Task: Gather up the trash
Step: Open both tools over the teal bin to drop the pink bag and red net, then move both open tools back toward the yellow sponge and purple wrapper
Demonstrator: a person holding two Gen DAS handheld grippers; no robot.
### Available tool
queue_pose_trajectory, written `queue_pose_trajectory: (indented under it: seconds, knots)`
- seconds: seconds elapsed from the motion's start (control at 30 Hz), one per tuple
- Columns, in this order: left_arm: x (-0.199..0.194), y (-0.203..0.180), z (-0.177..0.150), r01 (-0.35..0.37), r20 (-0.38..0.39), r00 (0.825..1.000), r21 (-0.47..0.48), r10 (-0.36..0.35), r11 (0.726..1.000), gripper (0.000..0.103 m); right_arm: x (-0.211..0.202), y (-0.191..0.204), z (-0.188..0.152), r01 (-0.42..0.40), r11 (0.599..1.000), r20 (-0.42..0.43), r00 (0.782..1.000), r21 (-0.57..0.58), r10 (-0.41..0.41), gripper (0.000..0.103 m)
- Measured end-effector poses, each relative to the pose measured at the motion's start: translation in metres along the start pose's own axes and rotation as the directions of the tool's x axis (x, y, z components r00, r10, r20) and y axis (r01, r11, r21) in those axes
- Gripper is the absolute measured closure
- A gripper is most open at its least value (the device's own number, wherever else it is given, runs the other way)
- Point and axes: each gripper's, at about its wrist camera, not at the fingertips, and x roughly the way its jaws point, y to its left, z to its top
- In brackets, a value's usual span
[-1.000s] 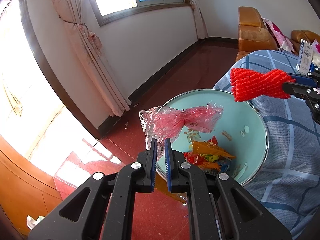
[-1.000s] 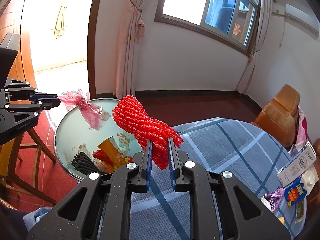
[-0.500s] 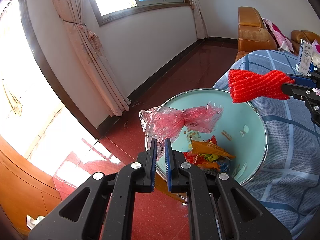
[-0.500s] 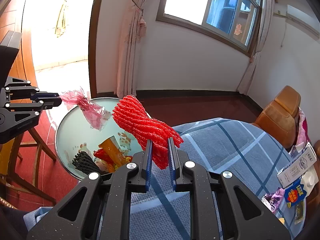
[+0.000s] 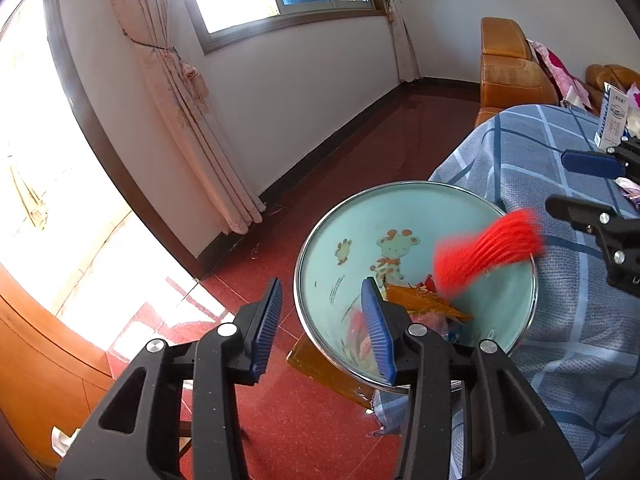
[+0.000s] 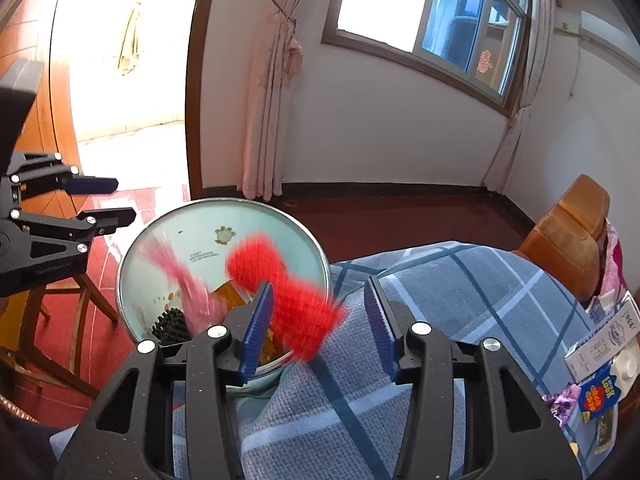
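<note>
A teal basin [image 5: 344,216] with a metal rim sits beside the cloth-covered table and holds an orange wrapper [image 5: 420,300] and a black foam net [image 6: 170,322]. My left gripper [image 5: 324,324] hangs over the basin's near rim, its jaws opening with nothing pressed between them. The pink plastic wrapper [image 6: 180,276] is a blur dropping into the basin. My right gripper [image 6: 318,328] is also opening. The red foam net [image 6: 280,280] is blurred and falling free past its left pad toward the basin. Each gripper shows in the other's view, left gripper [image 6: 96,200] and right gripper [image 5: 580,184].
The table wears a blue checked cloth [image 6: 440,300]. At its right edge lie a white carton [image 6: 604,344] and small snack packets [image 6: 600,392]. An orange sofa [image 5: 508,64] stands behind. A wooden stool [image 5: 328,368] carries the basin above the red floor.
Both grippers have opened. The pink wrapper has left the left jaws and the red net has left the right jaws; both are falling into the basin. Neither hand has shifted.
</note>
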Motion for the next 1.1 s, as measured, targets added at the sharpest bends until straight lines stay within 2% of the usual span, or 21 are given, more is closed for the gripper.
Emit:
queue_pose_trajectory:
  seconds: [0.3,0.53,0.7,0.83,1.03,1.1]
  knots:
    - [0.003,0.002,-0.003,-0.013,-0.002,1.000,-0.016,0.012,1.000,0.040,-0.003,-0.007,-0.010,0.024,0.999,-0.017,1.000,0.026,-0.024,0.052]
    - [0.004,-0.012,-0.010,0.030,-0.015,0.999,-0.012,-0.030,0.999,0.035,-0.020,-0.030,-0.030,0.089,0.990,-0.047,0.995,0.105,-0.085,0.050]
    - [0.004,-0.028,-0.015,0.076,-0.017,0.997,0.004,-0.076,0.997,0.034,-0.055,-0.069,-0.066,0.184,0.958,-0.088,0.982,0.221,-0.169,0.048]
    - [0.002,-0.038,-0.016,0.105,-0.015,0.994,0.013,-0.104,0.994,0.032,-0.090,-0.107,-0.104,0.279,0.900,-0.143,0.959,0.334,-0.244,0.048]
    - [-0.006,-0.054,-0.011,0.128,0.008,0.992,0.045,-0.128,0.991,0.029,-0.136,-0.162,-0.165,0.463,0.775,-0.283,0.885,0.430,-0.371,0.048]
    - [-0.009,-0.061,-0.008,0.137,0.016,0.990,0.056,-0.138,0.989,0.029,-0.136,-0.170,-0.176,0.492,0.764,-0.318,0.866,0.416,-0.385,0.048]
